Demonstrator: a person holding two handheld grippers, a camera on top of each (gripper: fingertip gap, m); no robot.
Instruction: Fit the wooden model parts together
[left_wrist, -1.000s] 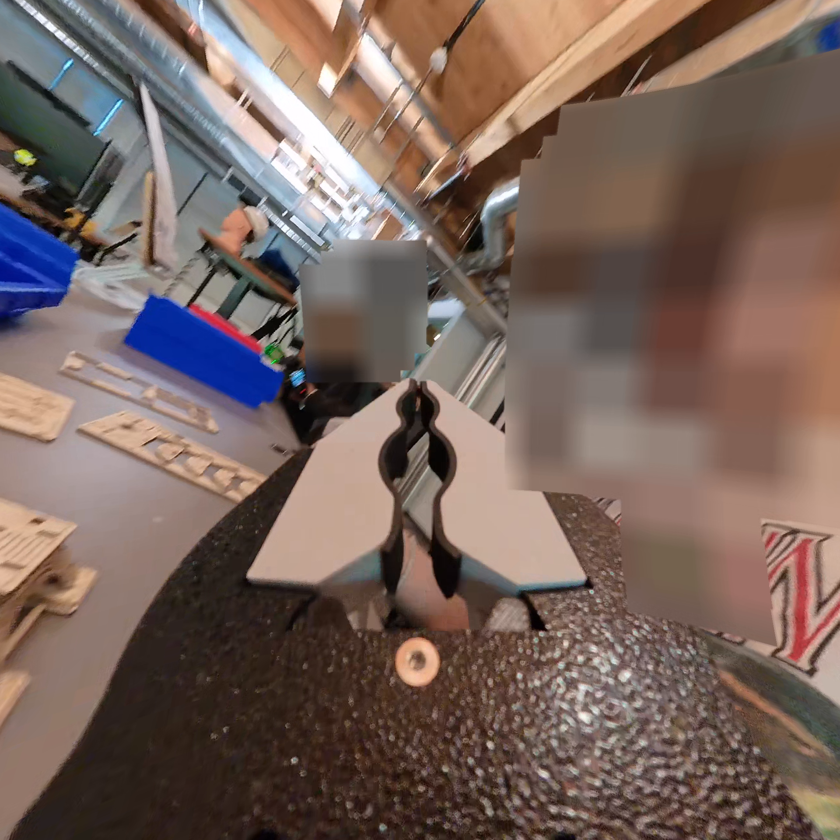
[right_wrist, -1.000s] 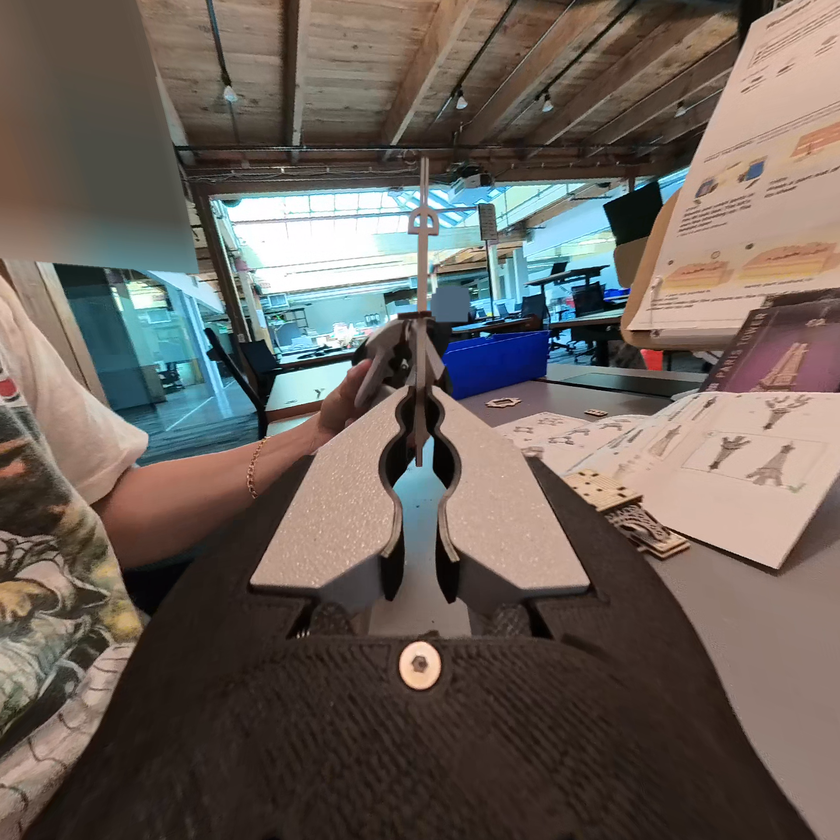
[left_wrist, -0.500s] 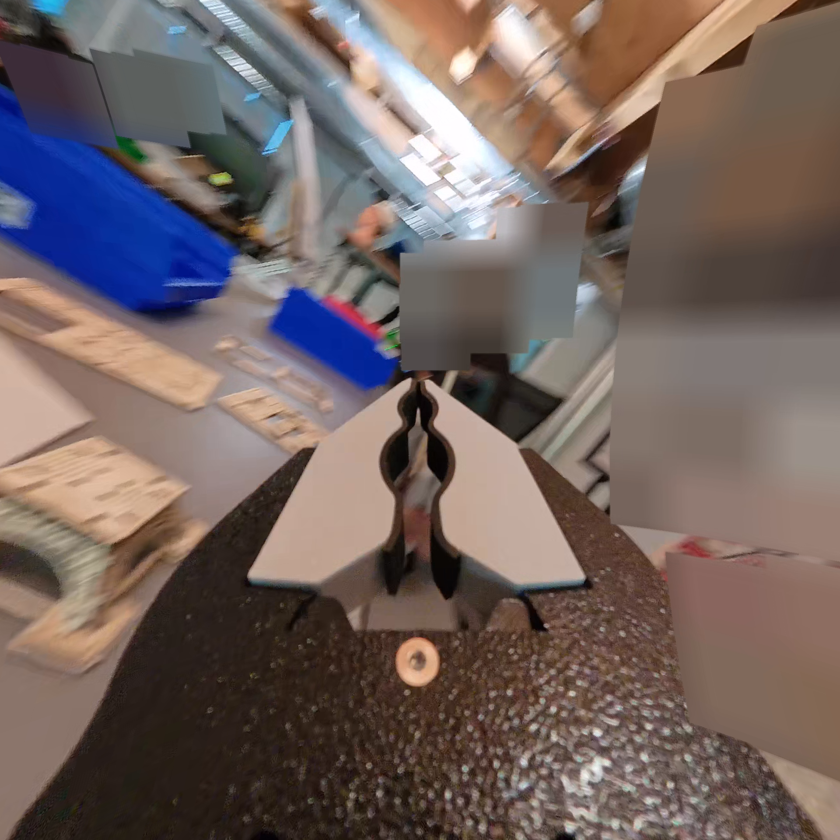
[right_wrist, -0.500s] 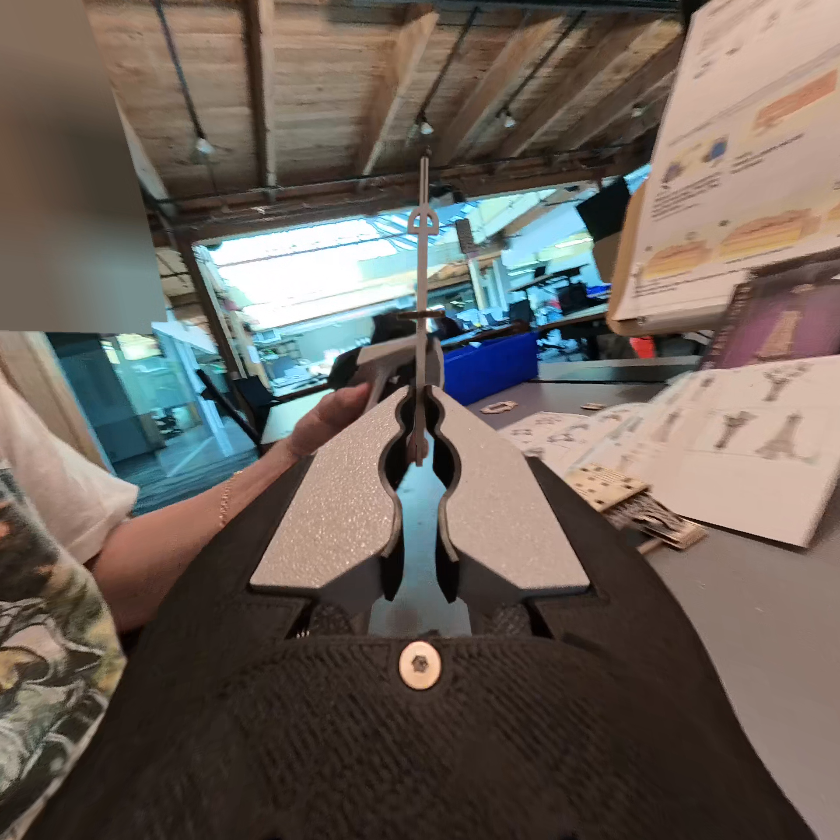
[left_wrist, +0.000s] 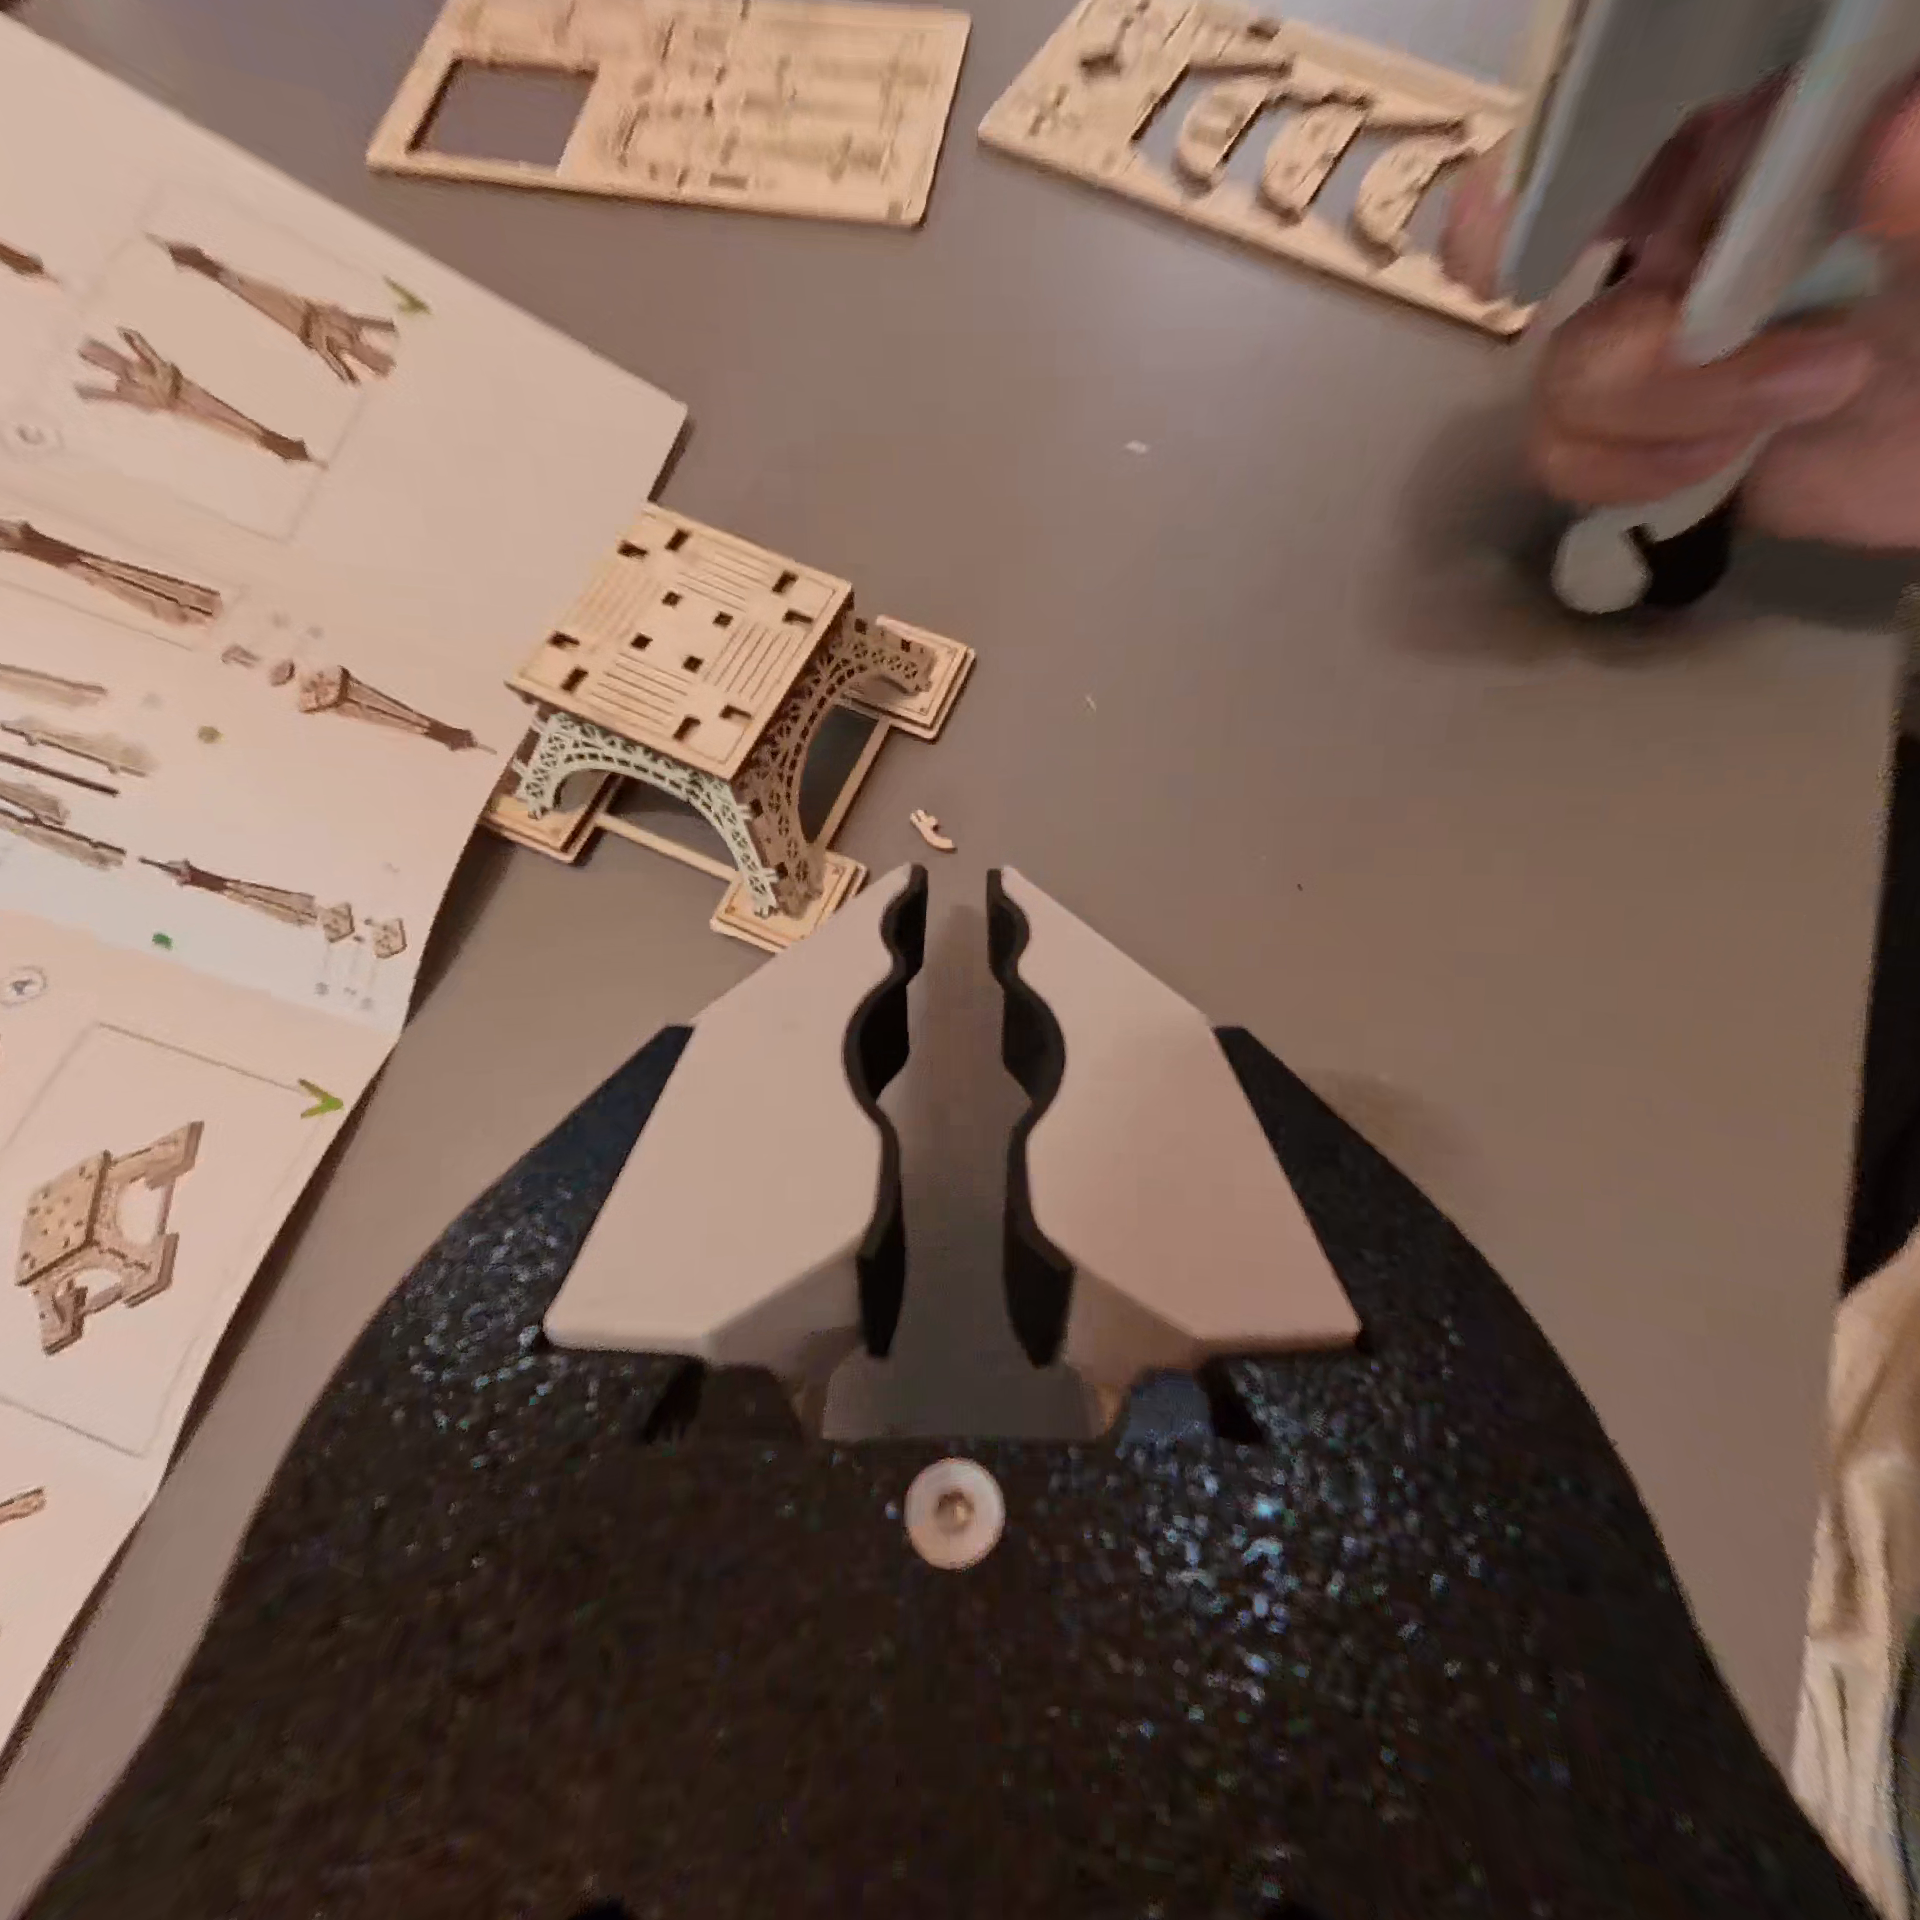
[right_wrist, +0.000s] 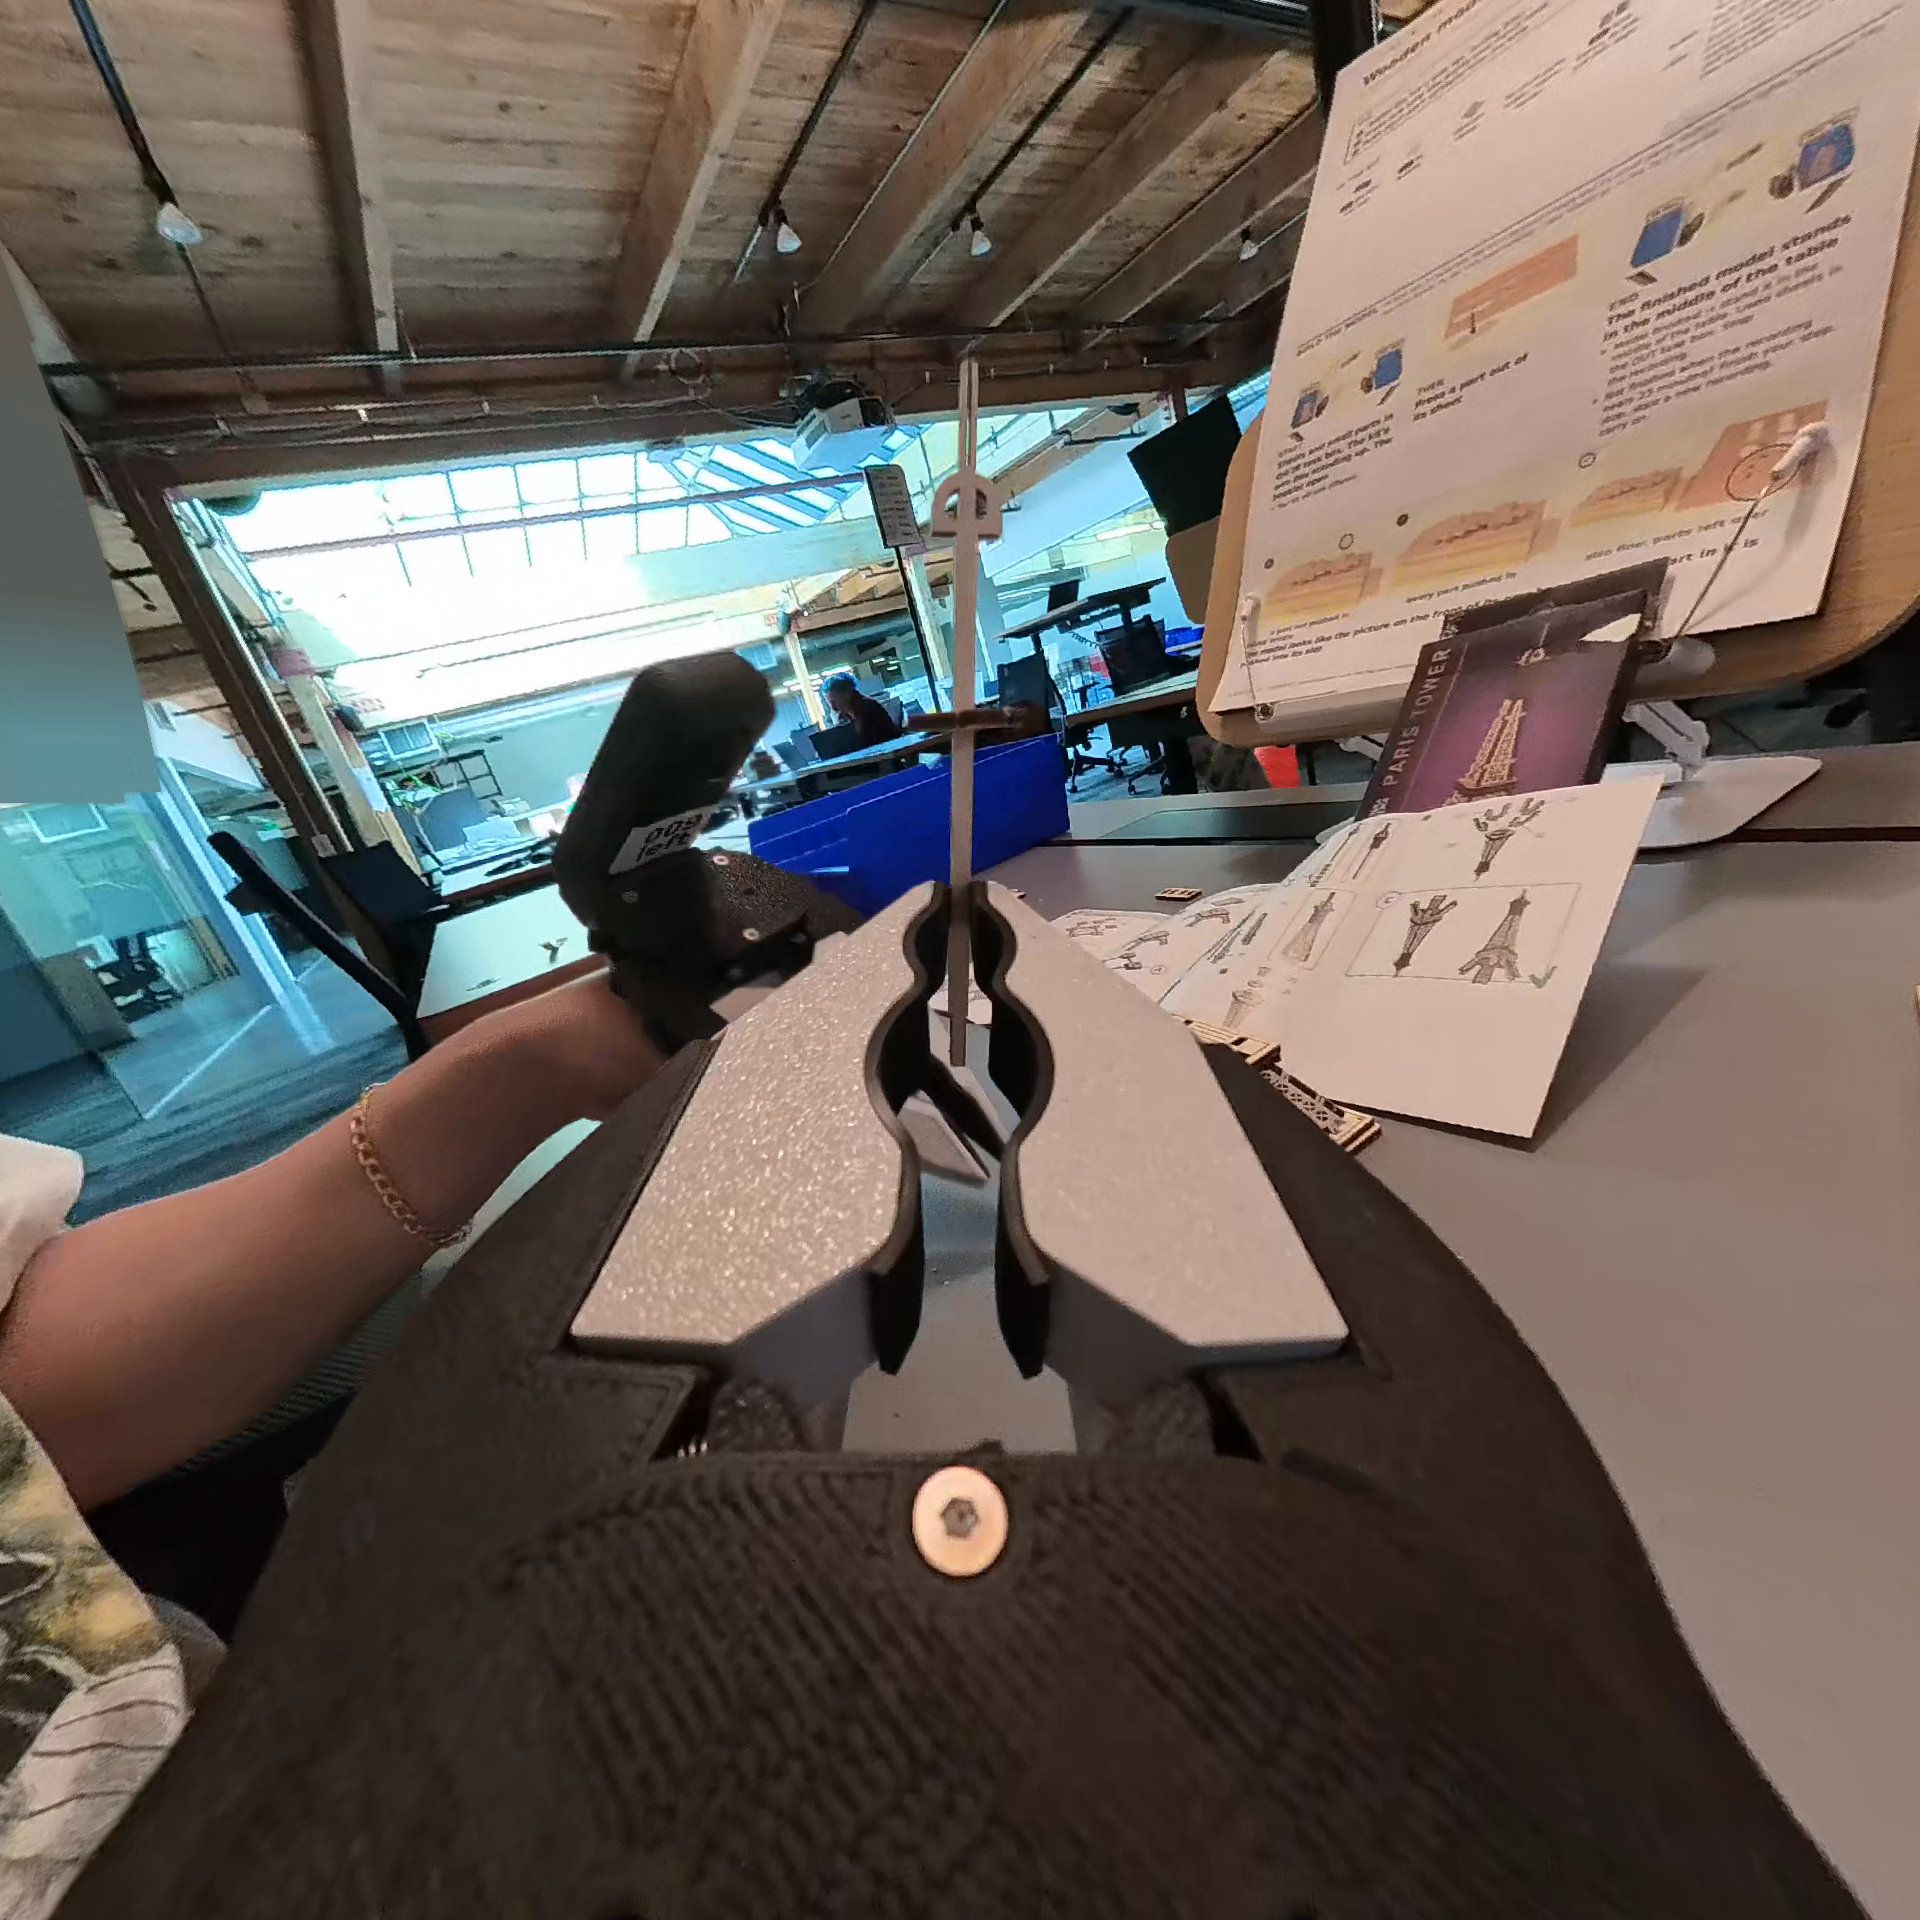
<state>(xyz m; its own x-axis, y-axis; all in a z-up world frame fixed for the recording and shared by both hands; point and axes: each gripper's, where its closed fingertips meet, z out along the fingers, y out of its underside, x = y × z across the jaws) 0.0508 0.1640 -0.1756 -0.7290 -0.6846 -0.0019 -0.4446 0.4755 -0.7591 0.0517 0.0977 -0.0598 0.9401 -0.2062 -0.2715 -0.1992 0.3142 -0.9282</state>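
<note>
In the left wrist view, the wooden tower base (left_wrist: 727, 717), four lattice legs under a square slotted deck, stands on the grey table (left_wrist: 1247, 831) just ahead and left of my left gripper (left_wrist: 954, 883). The left gripper's jaws stand slightly apart with nothing between them. In the right wrist view, my right gripper (right_wrist: 964, 894) is shut on a thin wooden spire (right_wrist: 966, 644). The spire stands upright above the jaws and has a small crosspiece partway up. The left gripper also shows in the right wrist view (right_wrist: 675, 831), held in a hand, to the left of the spire.
An instruction sheet (left_wrist: 208, 623) lies left of the base. Punched wooden part sheets (left_wrist: 675, 104) lie at the far side. A tiny wood chip (left_wrist: 932, 828) lies near the left fingertips. A blue bin (right_wrist: 914, 821), the kit box (right_wrist: 1496, 717) and an instruction board (right_wrist: 1558, 343) stand behind. The left gripper's tips are roughly 12 cm from the right gripper's.
The left gripper has swung from pointing up beside the spire down to the table and tower base, and its jaws have parted. The right gripper still holds the spire upright.
</note>
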